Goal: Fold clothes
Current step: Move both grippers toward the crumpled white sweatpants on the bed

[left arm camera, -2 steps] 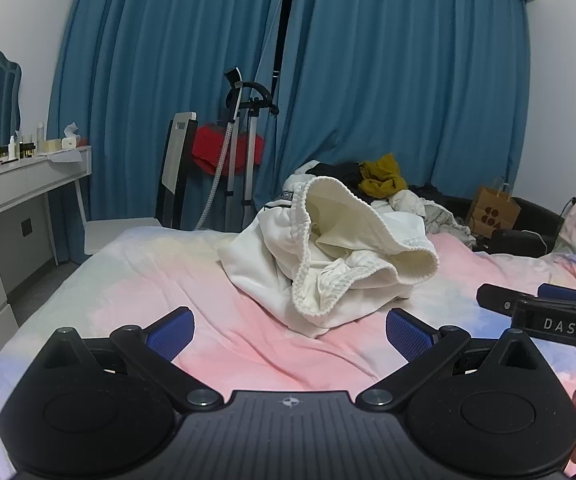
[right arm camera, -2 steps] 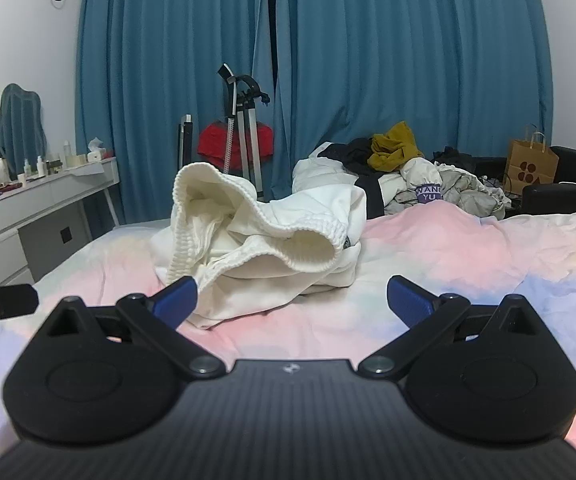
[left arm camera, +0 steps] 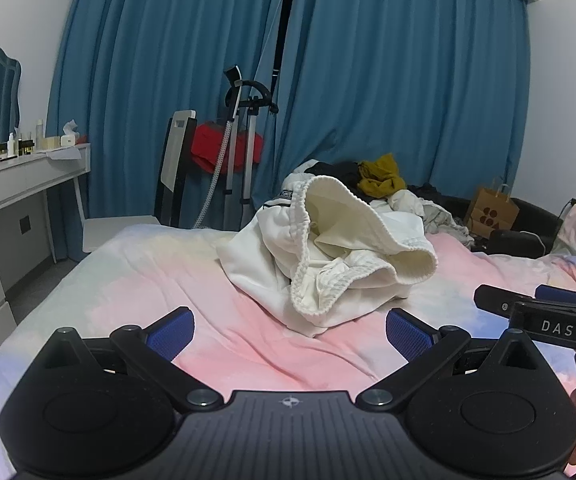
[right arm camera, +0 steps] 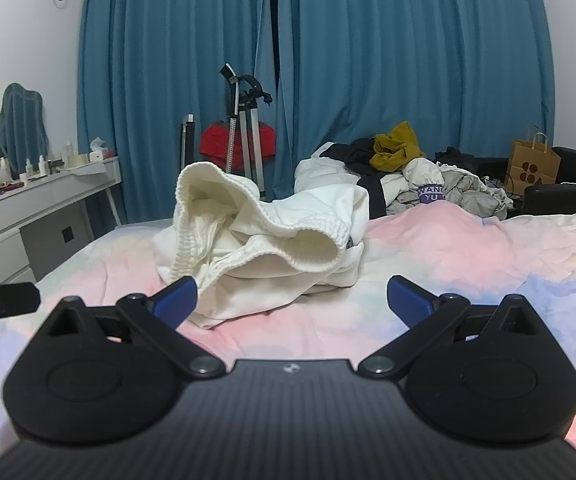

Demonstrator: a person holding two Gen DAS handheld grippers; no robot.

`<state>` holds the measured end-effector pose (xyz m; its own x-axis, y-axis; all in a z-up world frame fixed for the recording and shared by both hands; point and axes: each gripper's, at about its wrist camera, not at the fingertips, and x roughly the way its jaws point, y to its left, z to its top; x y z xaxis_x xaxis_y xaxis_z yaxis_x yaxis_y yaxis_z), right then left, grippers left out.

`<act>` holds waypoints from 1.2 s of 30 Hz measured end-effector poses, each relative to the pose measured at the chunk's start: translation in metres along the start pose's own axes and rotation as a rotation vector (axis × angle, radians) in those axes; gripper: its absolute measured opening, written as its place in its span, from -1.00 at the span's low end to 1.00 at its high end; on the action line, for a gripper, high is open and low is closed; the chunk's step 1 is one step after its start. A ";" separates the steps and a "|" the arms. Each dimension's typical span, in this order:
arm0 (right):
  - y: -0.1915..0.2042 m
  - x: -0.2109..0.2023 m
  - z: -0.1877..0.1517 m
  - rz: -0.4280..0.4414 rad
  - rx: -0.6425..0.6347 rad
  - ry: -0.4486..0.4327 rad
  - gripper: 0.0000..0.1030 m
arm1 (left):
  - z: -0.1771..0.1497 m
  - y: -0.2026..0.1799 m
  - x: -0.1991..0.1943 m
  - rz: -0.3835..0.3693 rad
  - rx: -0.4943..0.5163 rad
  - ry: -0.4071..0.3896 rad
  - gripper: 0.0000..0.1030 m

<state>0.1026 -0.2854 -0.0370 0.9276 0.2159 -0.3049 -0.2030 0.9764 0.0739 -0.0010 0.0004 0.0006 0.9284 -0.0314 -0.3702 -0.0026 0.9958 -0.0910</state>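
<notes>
Desk (left arm camera: 28, 184) upper left. Left gripper (left arm camera: 289, 330) bottom center, fingers wide apart, holding nothing, low over bedsheet (left arm camera: 208, 320). White garment (left arm camera: 327, 256) crumpled mid-frame on the bed, just beyond. Right gripper (right arm camera: 291, 300) fingers also spread, empty; clothes pile (right arm camera: 427, 176) behind.

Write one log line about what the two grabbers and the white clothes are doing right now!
left gripper: open, empty | right gripper: open, empty | white garment: crumpled on bed, unfolded, ungrasped
</notes>
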 end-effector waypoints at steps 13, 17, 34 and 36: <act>0.000 0.002 0.000 -0.004 0.024 0.011 1.00 | -0.002 -0.006 0.009 0.008 0.010 0.007 1.00; -0.007 0.002 -0.003 0.001 0.040 0.005 1.00 | -0.002 -0.003 0.010 0.008 0.005 0.009 1.00; 0.009 -0.032 0.029 -0.006 0.136 -0.080 1.00 | 0.002 0.006 -0.011 0.008 0.006 -0.011 1.00; 0.014 -0.036 0.042 -0.027 0.117 -0.087 1.00 | 0.004 0.009 -0.014 0.008 -0.009 -0.012 1.00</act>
<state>0.0797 -0.2799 0.0153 0.9568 0.1837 -0.2255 -0.1449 0.9733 0.1783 -0.0131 0.0103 0.0084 0.9328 -0.0228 -0.3596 -0.0129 0.9952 -0.0966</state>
